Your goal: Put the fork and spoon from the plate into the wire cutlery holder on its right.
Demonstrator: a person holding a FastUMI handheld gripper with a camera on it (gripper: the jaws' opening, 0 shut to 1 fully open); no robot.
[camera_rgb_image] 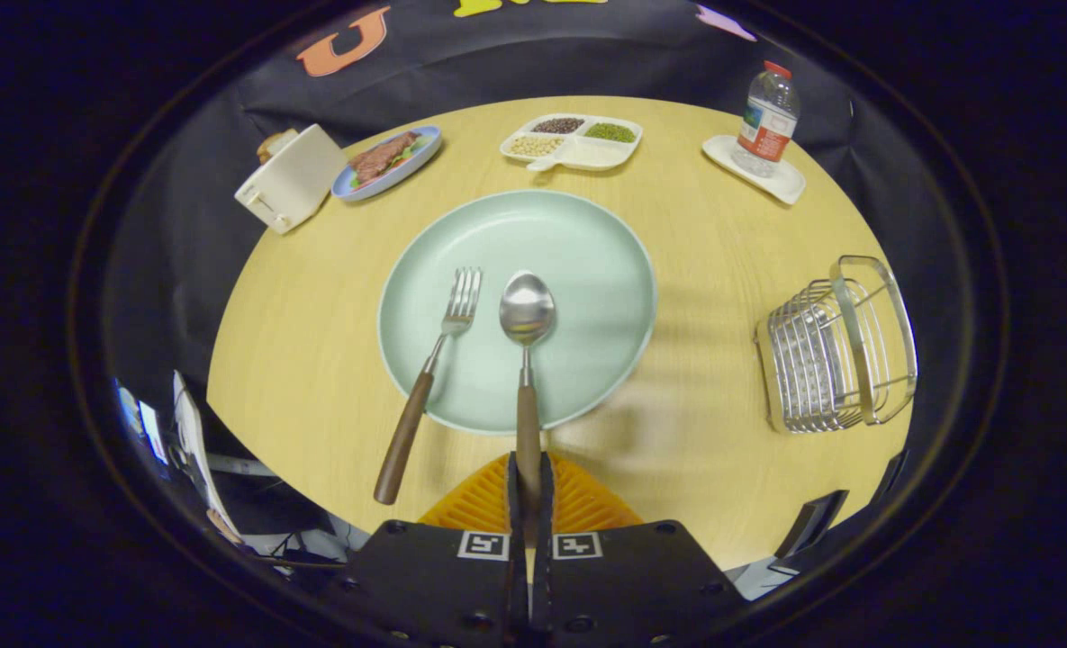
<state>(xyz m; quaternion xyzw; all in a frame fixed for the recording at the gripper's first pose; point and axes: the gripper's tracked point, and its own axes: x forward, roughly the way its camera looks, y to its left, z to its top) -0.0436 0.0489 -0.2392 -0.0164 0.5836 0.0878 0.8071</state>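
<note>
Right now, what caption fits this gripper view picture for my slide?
Gripper shut on the spoon handle over the green plate, fork beside it, wire cutlery holder waiting.

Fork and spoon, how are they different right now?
The spoon has its handle pinched between the closed fingers of the gripper; the fork is not held. The spoon points straight ahead from the fingers, while the fork slants, its handle reaching off the green plate over the table. The spoon ends in a round bowl, the fork in tines. Both have brown handles and shiny metal heads over the plate.
</note>
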